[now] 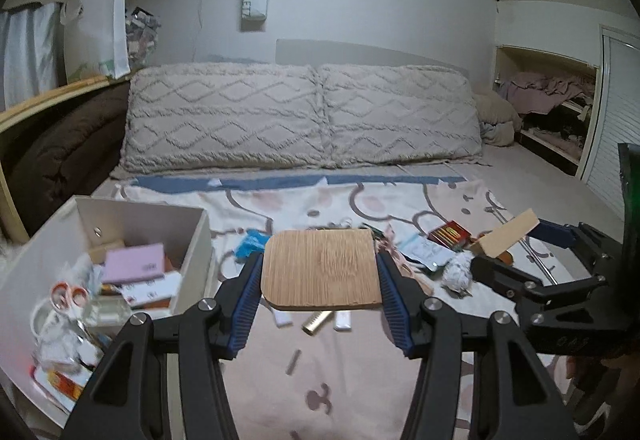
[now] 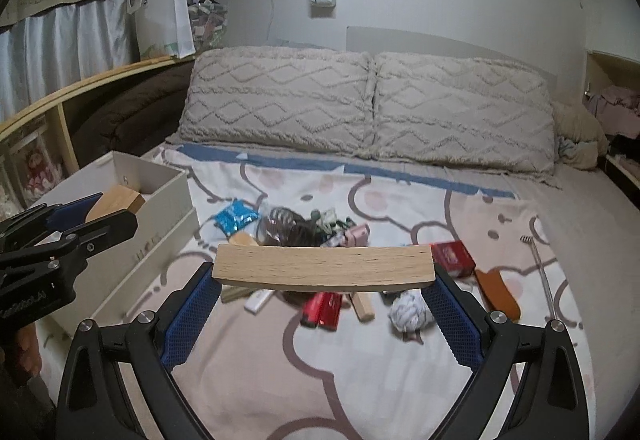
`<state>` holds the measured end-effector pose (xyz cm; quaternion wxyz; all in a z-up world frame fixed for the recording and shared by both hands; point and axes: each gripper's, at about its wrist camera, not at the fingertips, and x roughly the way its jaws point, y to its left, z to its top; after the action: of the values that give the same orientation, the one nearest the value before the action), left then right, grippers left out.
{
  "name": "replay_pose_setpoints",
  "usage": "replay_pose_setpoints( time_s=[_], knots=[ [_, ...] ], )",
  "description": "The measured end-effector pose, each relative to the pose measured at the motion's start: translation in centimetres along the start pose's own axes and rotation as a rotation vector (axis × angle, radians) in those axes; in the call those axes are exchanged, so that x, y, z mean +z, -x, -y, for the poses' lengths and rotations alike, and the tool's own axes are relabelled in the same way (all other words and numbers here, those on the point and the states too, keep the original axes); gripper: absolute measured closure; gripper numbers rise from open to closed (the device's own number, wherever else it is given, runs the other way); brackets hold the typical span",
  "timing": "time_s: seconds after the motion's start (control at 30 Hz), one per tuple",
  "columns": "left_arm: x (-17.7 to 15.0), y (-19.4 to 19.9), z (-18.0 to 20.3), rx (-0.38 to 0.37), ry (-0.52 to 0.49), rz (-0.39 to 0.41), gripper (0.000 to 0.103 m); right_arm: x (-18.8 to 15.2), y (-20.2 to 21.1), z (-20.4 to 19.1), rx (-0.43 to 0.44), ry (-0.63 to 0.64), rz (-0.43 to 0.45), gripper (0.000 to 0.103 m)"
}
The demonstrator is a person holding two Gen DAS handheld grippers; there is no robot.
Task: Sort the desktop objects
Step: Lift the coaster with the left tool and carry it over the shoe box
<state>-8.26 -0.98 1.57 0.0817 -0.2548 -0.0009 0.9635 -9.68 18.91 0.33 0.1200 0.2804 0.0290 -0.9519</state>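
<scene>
Your left gripper [image 1: 320, 274] is clenched on a rounded bamboo board [image 1: 320, 268]: the blue pads press against its two side edges, and the board lies flat and level between them, jutting forward past the fingertips and held clear above the bed. Your right gripper [image 2: 324, 282] is clamped on a pale wooden block [image 2: 324, 266], its pads touching the block's two ends, so the block spans the full gap crosswise and sits raised over the bedding.

From the left wrist view, the right gripper shows at the right edge with the block tilted upward in it. From the right wrist view, the left gripper shows at the far left, with the board near the wall of the white box.

Just to the left of the board stands that open white box [image 1: 188, 240], already holding a pink notebook [image 1: 134, 264], scissors [image 1: 68, 296] and other small items. Beneath and beyond the held pieces, loose things lie scattered on the patterned blanket [image 2: 360, 360]: a blue packet [image 2: 236, 220], a red box [image 2: 454, 258], a red packet [image 2: 322, 310], a crumpled white ball [image 2: 410, 314], a brown oval piece [image 2: 498, 294] and a tangle of cords [image 2: 288, 228]. Two textured pillows [image 2: 368, 104] lean against the wall well behind.
</scene>
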Motion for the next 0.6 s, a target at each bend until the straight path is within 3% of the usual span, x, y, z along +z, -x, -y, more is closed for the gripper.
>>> replay_pose_setpoints(
  time_s=[0.27, 0.6],
  knots=[
    [1.3, 1.1, -4.0, 0.069, -0.016, 0.028, 0.048, 1.8, -0.3, -2.1, 0.031, -0.006, 0.013, 0.003],
    [1.5, 2.9, -10.6, 0.177, 0.057, 0.066, 0.048, 4.0, -2.1, -7.2, 0.104, 0.014, 0.001, 0.003]
  ],
)
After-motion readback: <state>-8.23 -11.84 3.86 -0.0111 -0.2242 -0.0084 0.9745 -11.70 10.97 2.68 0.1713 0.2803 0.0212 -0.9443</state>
